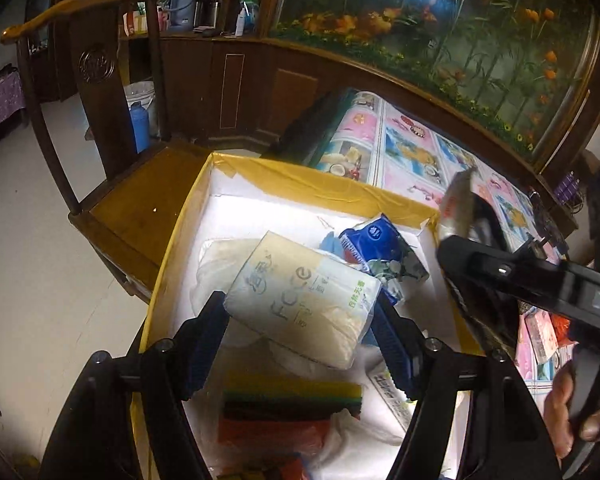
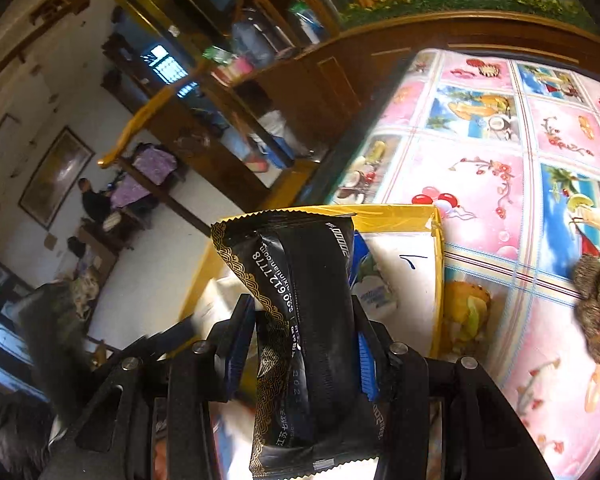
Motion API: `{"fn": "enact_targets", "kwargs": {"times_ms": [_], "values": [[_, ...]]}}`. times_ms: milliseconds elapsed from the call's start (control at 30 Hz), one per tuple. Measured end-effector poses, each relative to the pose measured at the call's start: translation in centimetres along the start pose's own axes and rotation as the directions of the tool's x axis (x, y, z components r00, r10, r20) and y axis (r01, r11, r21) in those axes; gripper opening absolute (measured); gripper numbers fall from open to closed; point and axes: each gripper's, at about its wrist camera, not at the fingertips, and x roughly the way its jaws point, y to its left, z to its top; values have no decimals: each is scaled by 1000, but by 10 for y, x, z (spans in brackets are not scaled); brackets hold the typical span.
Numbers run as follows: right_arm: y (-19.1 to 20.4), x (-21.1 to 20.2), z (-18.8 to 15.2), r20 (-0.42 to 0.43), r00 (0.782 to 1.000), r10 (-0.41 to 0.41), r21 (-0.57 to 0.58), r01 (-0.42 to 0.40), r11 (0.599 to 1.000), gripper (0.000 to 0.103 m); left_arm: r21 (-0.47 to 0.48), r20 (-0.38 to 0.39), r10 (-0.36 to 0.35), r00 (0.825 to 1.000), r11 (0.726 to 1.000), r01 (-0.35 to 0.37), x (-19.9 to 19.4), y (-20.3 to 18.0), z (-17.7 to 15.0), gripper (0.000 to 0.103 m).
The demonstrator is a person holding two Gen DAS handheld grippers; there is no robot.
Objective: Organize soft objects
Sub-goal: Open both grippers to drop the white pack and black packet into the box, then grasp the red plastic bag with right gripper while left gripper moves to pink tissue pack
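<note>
- Left tool (image 1: 300,316) grips a soft, crinkly tissue pack (image 1: 304,300) just over the yellow-rimmed box (image 1: 300,178).
- Right tool (image 2: 300,344) pinches a glossy black pouch (image 2: 300,320), the box just ahead.

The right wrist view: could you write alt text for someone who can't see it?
A handheld tool grips a black snack packet edged with gold pattern, above a yellow-rimmed box. To the right is a table with a pink fruit-print cloth.
</note>
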Motion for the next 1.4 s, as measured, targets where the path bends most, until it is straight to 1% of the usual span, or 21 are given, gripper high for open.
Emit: {"fn": "enact_targets", "kwargs": {"times_ms": [133, 233, 300, 333, 400, 433, 533, 700, 767, 867, 967, 1067, 1133, 1167, 1233, 1333, 1400], "values": [[-4, 24, 5, -22, 998, -54, 4, 54, 999, 50, 10, -25, -8, 1000, 1000, 9, 6, 0, -2, 71], [-9, 34, 6, -45, 996, -72, 21, 73, 997, 51, 19, -25, -3, 1000, 1000, 3, 6, -2, -3, 72], [-11, 42, 6, -76, 996, -55, 28, 57, 998, 56, 18, -26, -1, 1000, 1000, 1, 5, -2, -3, 76], [-13, 43, 6, -83, 995, -49, 30, 52, 998, 57, 13, -25, -3, 1000, 1000, 3, 4, -2, -3, 80], [-12, 40, 5, -67, 996, -51, 20, 52, 998, 66, 3, -23, -13, 1000, 1000, 13, 3, 0, -4, 82], [-10, 37, 5, -60, 997, -55, 4, 55, 998, 68, -5, -19, -18, 1000, 1000, 18, 1, 1, -3, 82], [-6, 22, 3, -24, 998, -58, -30, 57, 998, 69, -22, 6, -29, 1000, 999, 29, -9, 1, -4, 82], [-5, -19, -10, 29, 1000, 1, -62, 1, 998, 69, -29, 62, -53, 997, 998, 55, -34, -13, -6, 82], [-5, -40, -20, 62, 998, 18, -96, -12, 995, 69, -26, 88, -67, 994, 997, 69, -46, -23, -10, 82], [-4, -72, -38, 101, 995, 11, -172, 7, 985, 68, -8, 119, -97, 988, 995, 99, -61, -46, -18, 83], [-12, -105, -57, 156, 987, -27, -234, 63, 970, 68, 23, 129, -137, 982, 991, 135, -71, -74, -29, 83], [-31, -138, -77, 188, 980, -57, -279, 109, 954, 68, 68, 119, -178, 977, 983, 170, -77, -108, -42, 83], [-55, -159, -87, 201, 976, -87, -273, 141, 952, 68, 96, 110, -204, 973, 976, 194, -79, -130, -51, 83], [-74, -172, -92, 216, 972, -89, -255, 144, 956, 68, 109, 103, -221, 970, 972, 210, -78, -143, -58, 83], [-105, -192, -96, 248, 961, -126, -204, 179, 963, 68, 115, 87, -251, 964, 964, 240, -73, -165, -71, 84], [-165, -220, -103, 278, 940, -200, -90, 232, 968, 68, 152, 7, -299, 954, 943, 294, -52, -205, -98, 85], [-195, -230, -106, 263, 937, -229, -33, 246, 969, 68, 184, -46, -306, 951, 933, 309, -32, -232, -116, 85]]}}
